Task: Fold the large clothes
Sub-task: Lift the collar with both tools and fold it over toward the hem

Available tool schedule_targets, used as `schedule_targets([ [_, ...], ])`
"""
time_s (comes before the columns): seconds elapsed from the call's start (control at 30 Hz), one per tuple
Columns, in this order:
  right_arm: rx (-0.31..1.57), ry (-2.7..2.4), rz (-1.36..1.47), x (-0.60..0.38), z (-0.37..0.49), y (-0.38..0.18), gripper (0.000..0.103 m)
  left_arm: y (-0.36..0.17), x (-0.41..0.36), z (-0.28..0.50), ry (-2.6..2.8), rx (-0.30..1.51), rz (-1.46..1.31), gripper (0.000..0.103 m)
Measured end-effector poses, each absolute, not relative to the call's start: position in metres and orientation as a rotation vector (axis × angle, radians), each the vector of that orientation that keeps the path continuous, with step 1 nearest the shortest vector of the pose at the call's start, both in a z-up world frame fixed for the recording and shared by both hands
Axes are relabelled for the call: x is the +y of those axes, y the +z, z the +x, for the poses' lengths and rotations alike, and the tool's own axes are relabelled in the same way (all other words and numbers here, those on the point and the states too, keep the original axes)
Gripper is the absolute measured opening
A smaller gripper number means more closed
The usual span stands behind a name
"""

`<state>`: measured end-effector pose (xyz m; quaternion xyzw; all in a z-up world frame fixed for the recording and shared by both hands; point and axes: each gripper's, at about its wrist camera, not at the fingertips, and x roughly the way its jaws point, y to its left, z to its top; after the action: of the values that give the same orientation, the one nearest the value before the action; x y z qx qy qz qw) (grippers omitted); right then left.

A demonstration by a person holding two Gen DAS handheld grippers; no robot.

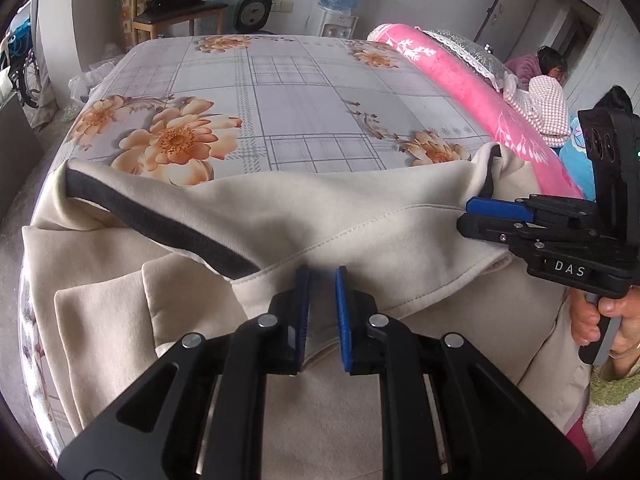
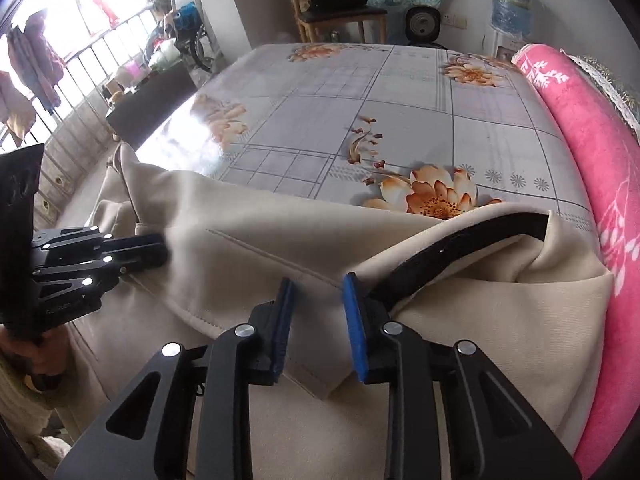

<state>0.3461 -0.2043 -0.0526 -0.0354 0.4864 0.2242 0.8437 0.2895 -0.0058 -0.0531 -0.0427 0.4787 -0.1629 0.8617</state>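
A large cream garment (image 1: 360,208) with a dark trim band (image 1: 160,220) lies on the near part of the bed, with a flap folded over it. My left gripper (image 1: 322,276) points down at the flap's hem. Its blue pads stand a narrow gap apart with the hem's edge between them, and whether they press on it I cannot tell. In the right wrist view the left gripper (image 2: 164,250) touches the garment (image 2: 280,248) at the left. My right gripper (image 2: 318,284) stands open over a folded corner, beside the dark trim band (image 2: 460,244). From the left wrist view the right gripper (image 1: 468,216) hovers at the flap's right end.
The bed has a grey floral sheet (image 1: 300,100) beyond the garment. A rolled pink blanket (image 2: 600,160) lines the right side. A person (image 1: 552,64) sits behind it. A wooden chair (image 1: 180,12) and a water dispenser (image 1: 340,0) stand by the far wall.
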Motion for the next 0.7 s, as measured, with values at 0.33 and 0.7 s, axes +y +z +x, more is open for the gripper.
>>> schedule_targets([
  [0.33, 0.968, 0.593, -0.197, -0.127, 0.341, -0.044, 0.025, -0.054, 0.000, 0.286, -0.353, 0.985, -0.125, 0.014],
  [0.7, 1.000, 0.447, -0.222, -0.164, 0.321, -0.059, 0.025, -0.056, 0.003, 0.286, -0.361, 0.976, -0.148, 0.013],
])
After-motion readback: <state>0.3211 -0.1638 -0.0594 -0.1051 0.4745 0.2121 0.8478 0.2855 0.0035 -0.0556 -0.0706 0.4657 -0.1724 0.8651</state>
